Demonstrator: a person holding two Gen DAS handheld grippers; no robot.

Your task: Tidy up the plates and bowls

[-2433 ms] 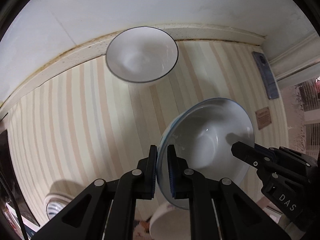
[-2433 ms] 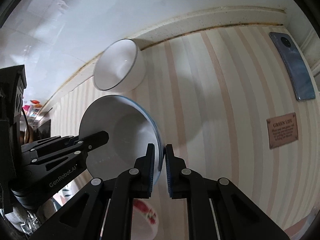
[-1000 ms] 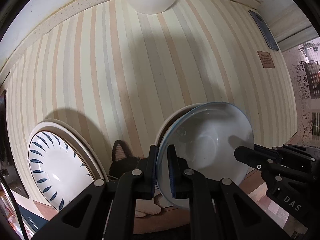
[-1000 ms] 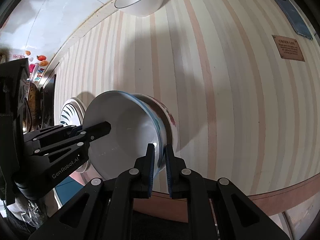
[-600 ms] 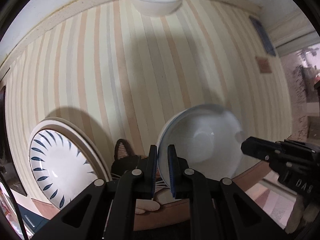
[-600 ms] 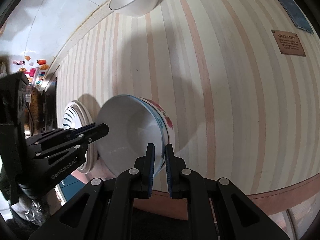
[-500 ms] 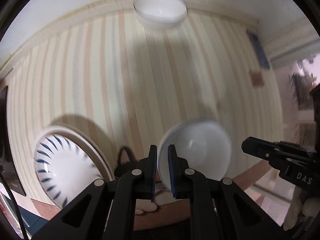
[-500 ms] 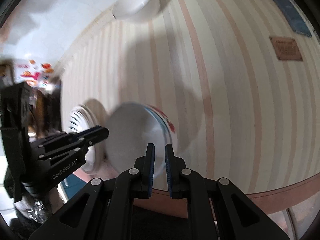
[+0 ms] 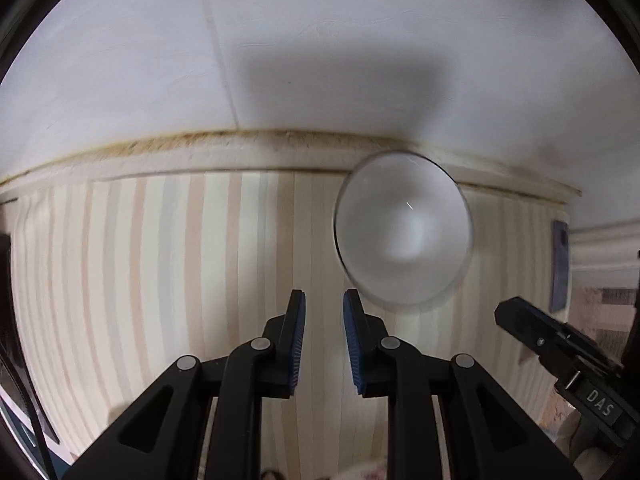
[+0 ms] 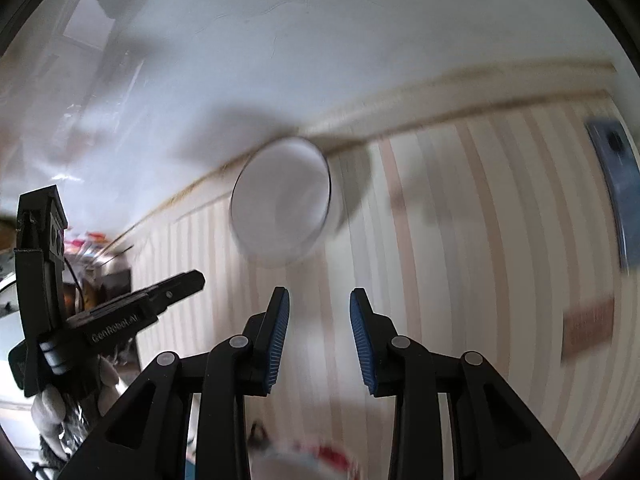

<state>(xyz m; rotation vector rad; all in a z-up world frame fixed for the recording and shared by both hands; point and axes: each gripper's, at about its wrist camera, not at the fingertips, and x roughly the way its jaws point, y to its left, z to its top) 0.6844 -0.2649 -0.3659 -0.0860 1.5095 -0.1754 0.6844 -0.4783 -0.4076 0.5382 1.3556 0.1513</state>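
Two grippers, both with nothing between the jaws. Left gripper (image 9: 323, 312): jaws have just been opening, now a narrow gap apart, blue pads facing each other over bare striped cloth. Right gripper (image 10: 318, 312): jaws have just been opening, now wider apart than the left pair, likewise touching nothing.

One white bowl (image 9: 402, 228) with a thin dark rim, upright on the table (image 9: 160, 280) against the back edge by the wall (image 9: 320, 60); nothing visible inside. From the left wrist it sits at 1 o'clock from the jaws, near but apart; from the right wrist at 11 o'clock.

Both views are motion-blurred; the bowl's outline is smeared. One dark phone (image 10: 618, 184) lies at 2 o'clock in the right view, with a brown label (image 10: 588, 330) at 3 o'clock, its print unreadable. One bowl edge with red and blue marks (image 10: 316, 460) is cut off at 6 o'clock, contents not visible.
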